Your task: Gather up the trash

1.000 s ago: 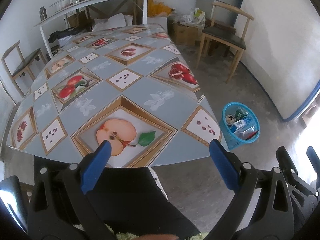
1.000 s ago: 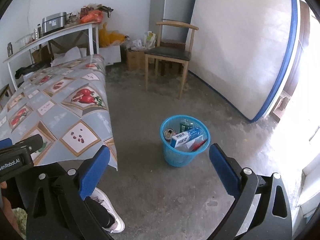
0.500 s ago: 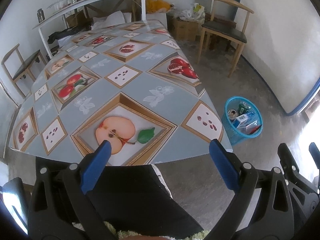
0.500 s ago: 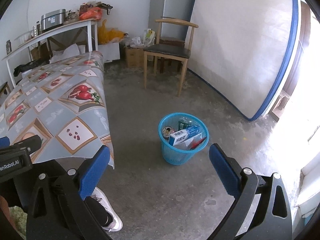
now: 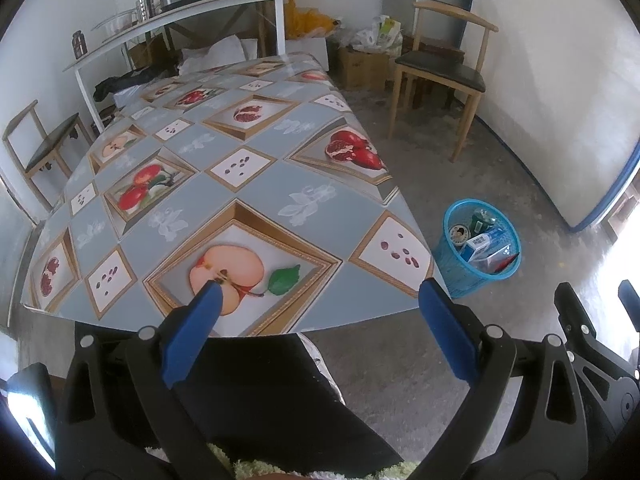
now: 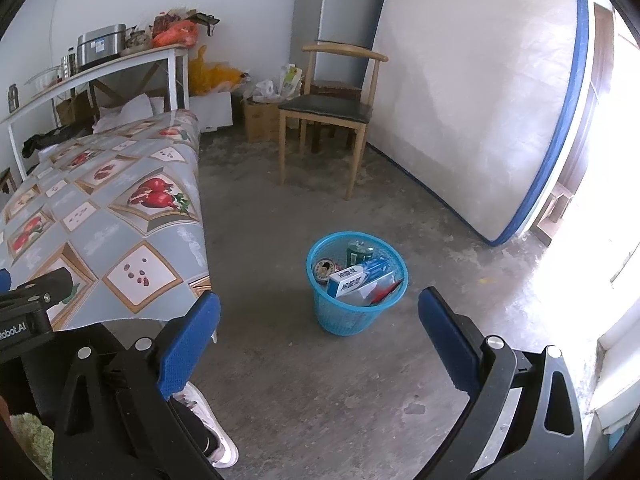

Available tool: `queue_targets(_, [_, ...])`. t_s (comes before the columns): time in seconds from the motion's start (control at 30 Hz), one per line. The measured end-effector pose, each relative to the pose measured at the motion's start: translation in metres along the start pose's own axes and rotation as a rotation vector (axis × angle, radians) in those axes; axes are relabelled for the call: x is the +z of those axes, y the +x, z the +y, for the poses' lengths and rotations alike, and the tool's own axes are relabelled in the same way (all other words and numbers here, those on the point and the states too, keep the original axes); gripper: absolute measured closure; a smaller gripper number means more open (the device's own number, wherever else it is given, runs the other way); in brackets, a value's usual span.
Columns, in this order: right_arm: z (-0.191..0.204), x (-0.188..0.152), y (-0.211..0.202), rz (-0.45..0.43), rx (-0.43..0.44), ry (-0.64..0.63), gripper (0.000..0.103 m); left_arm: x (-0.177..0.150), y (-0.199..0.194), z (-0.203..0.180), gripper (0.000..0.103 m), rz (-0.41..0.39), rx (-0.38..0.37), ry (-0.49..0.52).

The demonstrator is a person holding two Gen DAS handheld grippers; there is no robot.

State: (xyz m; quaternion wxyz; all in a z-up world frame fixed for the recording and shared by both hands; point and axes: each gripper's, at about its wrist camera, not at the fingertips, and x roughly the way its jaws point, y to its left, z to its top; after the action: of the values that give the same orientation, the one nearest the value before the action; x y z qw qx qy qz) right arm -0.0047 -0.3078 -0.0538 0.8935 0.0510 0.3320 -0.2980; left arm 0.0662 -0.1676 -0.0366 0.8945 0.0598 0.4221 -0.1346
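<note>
Compared with a second ago, both cameras have drawn slightly back and up: in the left wrist view more of the far end of the table [image 5: 248, 184] and more floor show beyond it, and in the right wrist view the blue basket [image 6: 348, 316] sits a little lower and further from the table's corner. The contents of the basket have not shifted.

The left gripper [image 5: 320, 312] hangs above the near edge of the table with its blue-padded fingers spread wide and nothing between them. The right gripper [image 6: 320, 328] is likewise spread wide and empty, held over bare concrete floor [image 6: 304, 384].

The basket is a round, light blue plastic mesh bin standing upright on the floor, to the right of the table's near right corner and apart from it. Inside it lie a white and blue carton [image 6: 356, 278], a green can [image 6: 358, 250], a second can [image 6: 323, 268] showing its round end, and something red at the right rim that is too small to tell.

The carton's long axis runs from near left to far right, tilted up against the rim. A wooden chair [image 6: 328, 110] stands at the far wall.
</note>
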Motion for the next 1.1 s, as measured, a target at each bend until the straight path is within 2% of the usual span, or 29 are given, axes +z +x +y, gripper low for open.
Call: queue_targets(1.1, [-0.0099,-0.0034,0.0043,0.006,-0.029,0.034,0.007,0.0011,-0.0056,-0.0037,0.009,-0.018,-0.004,0.02])
